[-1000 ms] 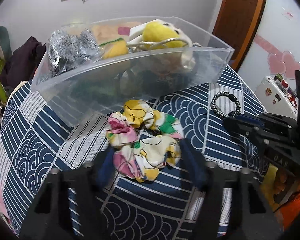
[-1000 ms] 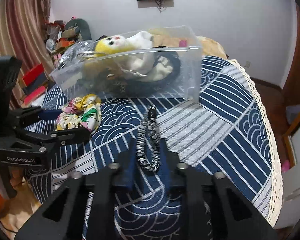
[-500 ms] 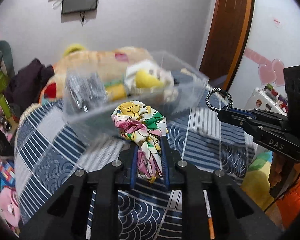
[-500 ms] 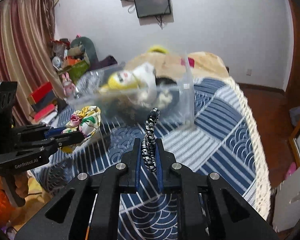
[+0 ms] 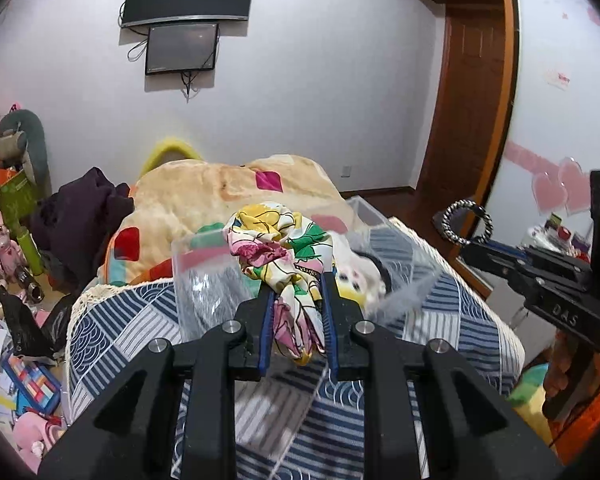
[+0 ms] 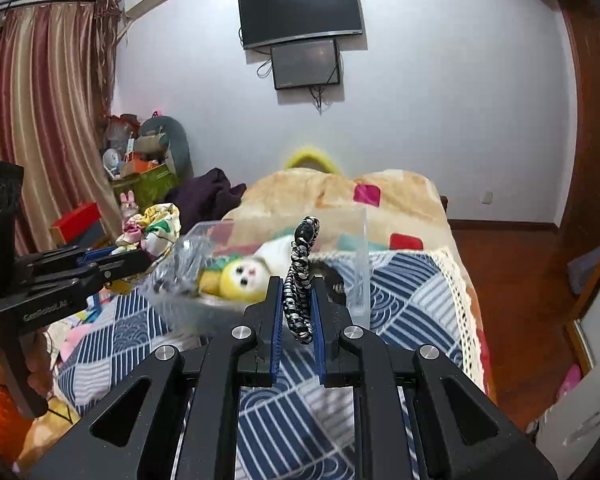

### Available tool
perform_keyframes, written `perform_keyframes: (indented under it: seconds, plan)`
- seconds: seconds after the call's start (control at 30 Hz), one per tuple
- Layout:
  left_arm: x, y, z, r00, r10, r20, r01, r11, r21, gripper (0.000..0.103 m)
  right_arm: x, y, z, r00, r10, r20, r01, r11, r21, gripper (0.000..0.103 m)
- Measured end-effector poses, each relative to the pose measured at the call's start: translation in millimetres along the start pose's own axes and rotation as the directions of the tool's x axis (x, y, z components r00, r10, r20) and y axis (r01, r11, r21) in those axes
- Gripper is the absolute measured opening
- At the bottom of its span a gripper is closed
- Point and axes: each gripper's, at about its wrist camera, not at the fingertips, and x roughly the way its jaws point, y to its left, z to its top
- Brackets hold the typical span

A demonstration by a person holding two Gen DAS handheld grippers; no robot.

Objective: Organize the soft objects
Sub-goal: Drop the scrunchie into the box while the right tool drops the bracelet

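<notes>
While the left wrist view looks along its own fingers, the left gripper is clamped on a flowered scrunchie, which bulges up out of the blue pads toward 12 o'clock, off the bed. Just behind it sits a clear plastic bin, blurred, with a white and yellow plush toy inside at about 2 o'clock from the scrunchie. The bin rests on a blue patterned bedspread. At 3 o'clock the right gripper reaches in from the edge, pinching a black and white braided hair tie that stands up as a ring.

From the right wrist view, the right gripper is closed on the same hair tie, seen edge-on and upright between the pads. Beyond it, toward 11 o'clock, the bin holds the plush toy. At 9 o'clock the left gripper holds the scrunchie beside the bin's left rim.
</notes>
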Motion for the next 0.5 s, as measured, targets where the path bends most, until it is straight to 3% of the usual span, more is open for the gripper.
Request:
perform_keyframes:
  seconds: [0.2, 0.5]
  plan:
    - [38, 6, 9, 0.999, 0.020, -0.036, -0.021, 1.000, -0.021, 0.020, 21, -2, 11, 1.000, -0.002, 0.003, 0.002, 1.000, 0.023, 0.012]
    - [92, 10, 2, 0.988, -0.026, -0.152, 0.019, 0.999, -0.048, 0.021, 80, 7, 14, 0.992, 0.060, -0.108, -0.055, 0.997, 0.045, 0.012]
